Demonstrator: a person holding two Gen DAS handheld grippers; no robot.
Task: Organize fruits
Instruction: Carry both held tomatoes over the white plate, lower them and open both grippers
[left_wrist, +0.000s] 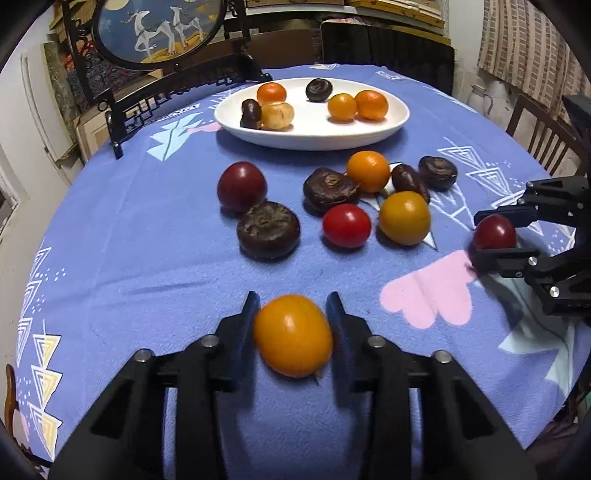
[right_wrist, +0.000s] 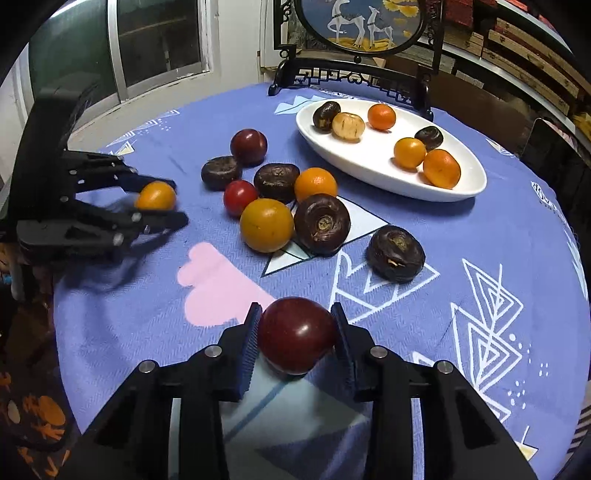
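**Holding one fruit in each claw**

Gripping an orange fruit (left_wrist: 292, 335), the left claw (left_wrist: 293, 325) presses it from both sides, low over the blue cloth (left_wrist: 147, 258). The right claw (right_wrist: 296, 334) is closed on a dark red fruit (right_wrist: 297, 335) the same way, near the pink shape (right_wrist: 214, 288) on the cloth.

A bunch of loose fruit lies between the claws and the plate: a red fruit (left_wrist: 346, 225), a yellow fruit (left_wrist: 404, 218), an orange one (left_wrist: 368, 171), another dark red one (left_wrist: 242, 185) and some brown, wrinkly ones (left_wrist: 268, 229).

The white plate (left_wrist: 312, 138) sits on the far side of the cloth. It has orange, yellow and brown fruit in it. Behind it stands a round deer picture (left_wrist: 159, 33) in a black frame.
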